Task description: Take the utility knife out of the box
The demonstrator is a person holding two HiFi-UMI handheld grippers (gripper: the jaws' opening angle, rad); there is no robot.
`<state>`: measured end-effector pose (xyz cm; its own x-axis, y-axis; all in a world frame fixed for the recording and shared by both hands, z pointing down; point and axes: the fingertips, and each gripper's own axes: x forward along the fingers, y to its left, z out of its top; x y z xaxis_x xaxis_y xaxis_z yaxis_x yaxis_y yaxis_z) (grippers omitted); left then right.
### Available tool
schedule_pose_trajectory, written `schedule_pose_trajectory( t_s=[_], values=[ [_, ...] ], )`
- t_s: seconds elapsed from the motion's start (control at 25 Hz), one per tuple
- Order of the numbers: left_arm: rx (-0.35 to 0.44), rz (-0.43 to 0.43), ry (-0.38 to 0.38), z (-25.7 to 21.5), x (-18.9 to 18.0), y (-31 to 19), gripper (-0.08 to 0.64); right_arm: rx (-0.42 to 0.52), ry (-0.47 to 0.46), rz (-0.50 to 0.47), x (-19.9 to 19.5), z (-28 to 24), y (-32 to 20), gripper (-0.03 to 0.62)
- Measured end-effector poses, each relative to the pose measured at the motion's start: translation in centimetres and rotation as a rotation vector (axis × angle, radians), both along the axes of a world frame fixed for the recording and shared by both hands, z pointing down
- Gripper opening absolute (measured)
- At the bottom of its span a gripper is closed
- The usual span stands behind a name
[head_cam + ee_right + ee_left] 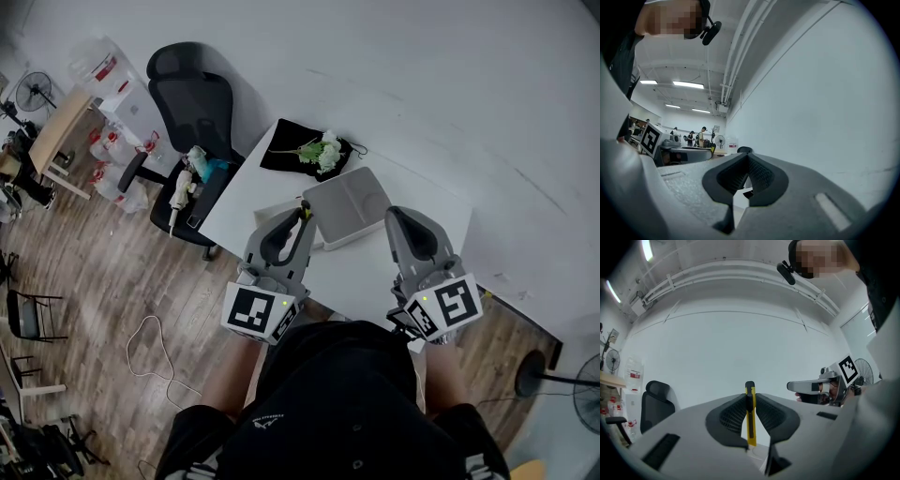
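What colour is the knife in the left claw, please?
The knife is yellow with black; best in the left gripper view.

The knife (750,416) is showing yellow with a black tip; the box (349,202) is looking pale grey, the table (246,190) white, chair (183,75) and cloth (286,150) black.

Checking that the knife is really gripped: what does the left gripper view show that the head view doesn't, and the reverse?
Left gripper view only: the left gripper clamped on the yellow utility knife, which stands upright between its jaws. Head view only: the grey box on the white table, and the black cloth with flowers beyond it. Both: the right gripper and the black office chair.
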<state>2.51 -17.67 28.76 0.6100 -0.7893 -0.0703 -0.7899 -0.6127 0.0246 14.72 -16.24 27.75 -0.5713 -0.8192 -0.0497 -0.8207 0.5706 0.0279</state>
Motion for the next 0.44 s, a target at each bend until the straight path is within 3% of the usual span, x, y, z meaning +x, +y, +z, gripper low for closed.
schedule_pose_trajectory(
  t_s=[0.44],
  values=[
    [-0.016, -0.009, -0.008, 0.64, -0.40, -0.35, 0.061, -0.011, 0.004, -0.002, 0.08, 0.57, -0.38, 0.003]
  ],
)
